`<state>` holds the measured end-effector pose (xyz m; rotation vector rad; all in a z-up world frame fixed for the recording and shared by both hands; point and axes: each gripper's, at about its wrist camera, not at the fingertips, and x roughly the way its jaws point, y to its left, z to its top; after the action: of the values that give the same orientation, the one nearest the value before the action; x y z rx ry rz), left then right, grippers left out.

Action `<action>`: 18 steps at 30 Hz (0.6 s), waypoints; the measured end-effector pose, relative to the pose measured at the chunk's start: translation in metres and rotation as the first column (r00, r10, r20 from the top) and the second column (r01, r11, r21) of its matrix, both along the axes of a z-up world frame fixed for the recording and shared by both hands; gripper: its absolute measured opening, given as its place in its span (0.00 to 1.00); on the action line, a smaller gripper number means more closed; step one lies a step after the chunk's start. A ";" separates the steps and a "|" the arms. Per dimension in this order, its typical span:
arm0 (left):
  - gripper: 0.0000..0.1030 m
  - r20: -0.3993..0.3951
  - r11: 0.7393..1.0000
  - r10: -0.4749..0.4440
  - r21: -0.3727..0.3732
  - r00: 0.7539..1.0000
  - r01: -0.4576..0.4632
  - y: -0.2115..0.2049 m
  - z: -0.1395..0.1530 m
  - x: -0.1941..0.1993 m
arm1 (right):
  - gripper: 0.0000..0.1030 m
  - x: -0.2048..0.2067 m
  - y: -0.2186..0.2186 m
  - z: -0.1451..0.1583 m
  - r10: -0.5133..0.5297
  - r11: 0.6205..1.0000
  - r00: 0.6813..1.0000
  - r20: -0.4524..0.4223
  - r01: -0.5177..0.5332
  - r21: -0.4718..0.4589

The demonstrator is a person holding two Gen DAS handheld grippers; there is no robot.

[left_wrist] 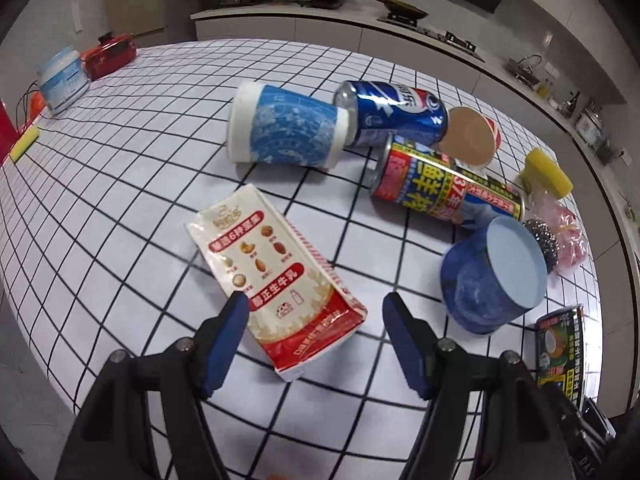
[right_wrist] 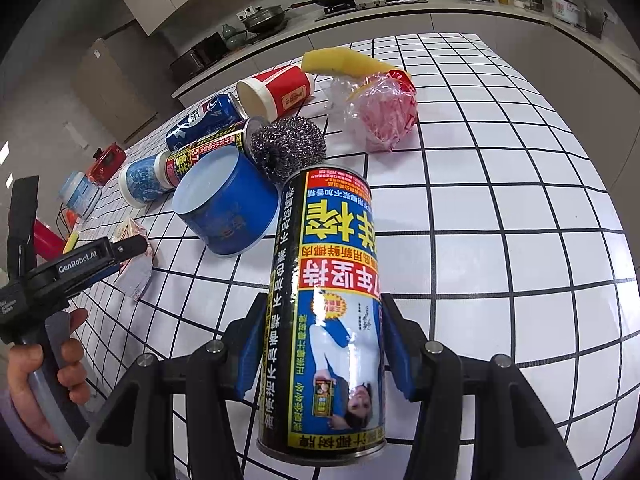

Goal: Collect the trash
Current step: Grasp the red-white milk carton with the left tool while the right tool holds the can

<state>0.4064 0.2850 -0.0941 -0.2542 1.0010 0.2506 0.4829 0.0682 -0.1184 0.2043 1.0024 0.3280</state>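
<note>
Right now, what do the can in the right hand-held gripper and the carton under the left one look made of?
Can: apparently metal with a glossy printed label; bright glare, rolled silvery rim. Carton: seemingly coated paperboard, flattened and creased, with a slight sheen.

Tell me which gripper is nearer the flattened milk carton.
Left. The left gripper hangs open right over the milk carton, one finger overlapping its edge. The right gripper is farther off, shut on a tall can.

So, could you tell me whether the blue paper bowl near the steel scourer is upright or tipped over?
Tipped over. The blue paper bowl lies on its side on the table, its open mouth facing sideways and its flat base showing in the left view.
</note>
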 end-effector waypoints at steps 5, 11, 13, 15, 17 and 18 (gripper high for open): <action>0.69 -0.007 1.000 0.004 0.028 1.000 -0.004 0.014 0.000 -0.023 | 0.54 0.000 0.001 0.000 0.017 1.000 1.000 0.000 -0.017 -0.004; 0.69 -0.009 0.998 0.044 0.039 0.999 -0.044 0.038 0.006 -0.038 | 0.54 0.000 0.002 0.000 0.039 0.999 0.999 0.000 -0.039 -0.007; 0.69 0.003 0.998 0.063 0.028 0.998 -0.063 0.046 0.012 -0.038 | 0.54 0.001 0.003 0.000 0.045 0.999 0.999 -0.001 -0.045 -0.008; 0.69 0.010 0.998 0.067 0.021 0.998 -0.067 0.049 0.013 -0.033 | 0.54 0.001 0.003 0.001 0.049 0.999 0.999 0.000 -0.049 -0.007; 0.69 0.000 0.998 0.056 -0.003 0.998 -0.056 0.048 0.010 -0.025 | 0.54 0.000 0.003 0.000 0.052 0.999 0.999 0.001 -0.052 -0.007; 0.69 -0.006 0.998 0.055 -0.024 0.998 -0.055 0.047 0.007 -0.021 | 0.54 0.000 0.003 0.000 0.054 0.999 0.999 0.002 -0.054 -0.007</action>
<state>0.3855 0.3315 -0.0868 -0.3038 1.0043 0.2891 0.4829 0.0714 -0.1180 0.1703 1.0081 0.3736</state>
